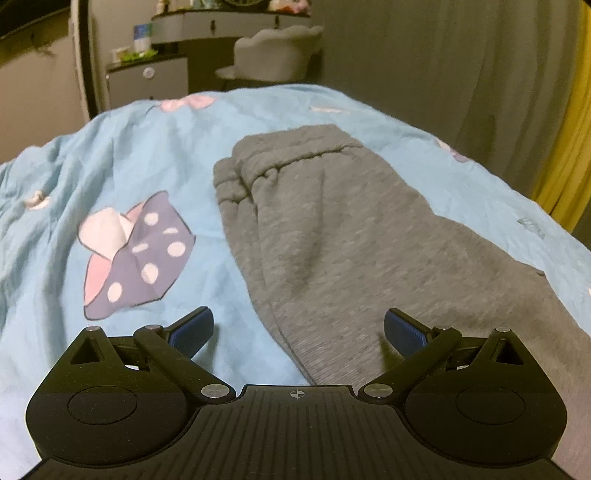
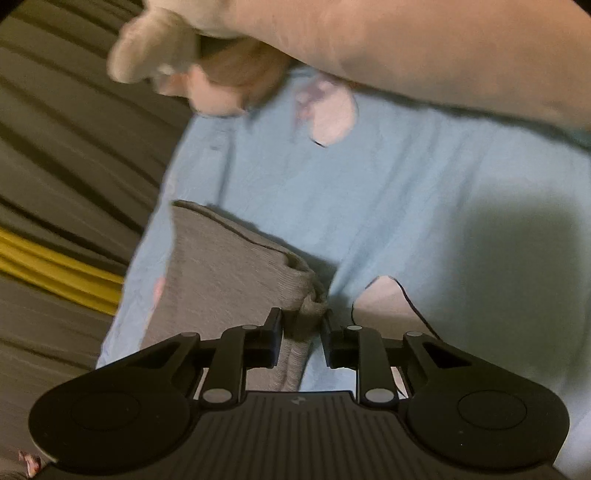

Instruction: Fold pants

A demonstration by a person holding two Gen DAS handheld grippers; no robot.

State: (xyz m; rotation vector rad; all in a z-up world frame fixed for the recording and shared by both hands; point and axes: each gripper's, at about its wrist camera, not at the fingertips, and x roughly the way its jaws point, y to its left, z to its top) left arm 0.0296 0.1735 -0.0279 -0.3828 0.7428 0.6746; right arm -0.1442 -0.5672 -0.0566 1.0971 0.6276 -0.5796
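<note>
**Right gripper clamps the pants' cuff; left gripper hangs released**

Grey pants (image 1: 332, 229) lie on a bed covered by a light blue sheet (image 1: 122, 147) printed with a dotted purple and pink figure (image 1: 136, 254). In the left wrist view they run from the near right to the far middle, with their gathered ribbed end (image 1: 258, 166) lying farthest away. The left gripper (image 1: 298, 328) hovers over the near part with its jaws spread wide, one blue pad (image 1: 194, 328) above the sheet and the other above the grey cloth, gripping nothing.

The right gripper (image 2: 301, 328) has its jaws clenched on a bunched ribbed edge of the pants (image 2: 221, 273). A bare arm (image 2: 424, 55) crosses the top of that view, blocking what lies beyond.

Behind the bed stand a grey chair (image 1: 277, 51), a dresser (image 1: 229, 22) and a small cabinet (image 1: 147, 77); grey curtains (image 1: 461, 74) and a yellow strip (image 1: 569, 140) hang on the right.
</note>
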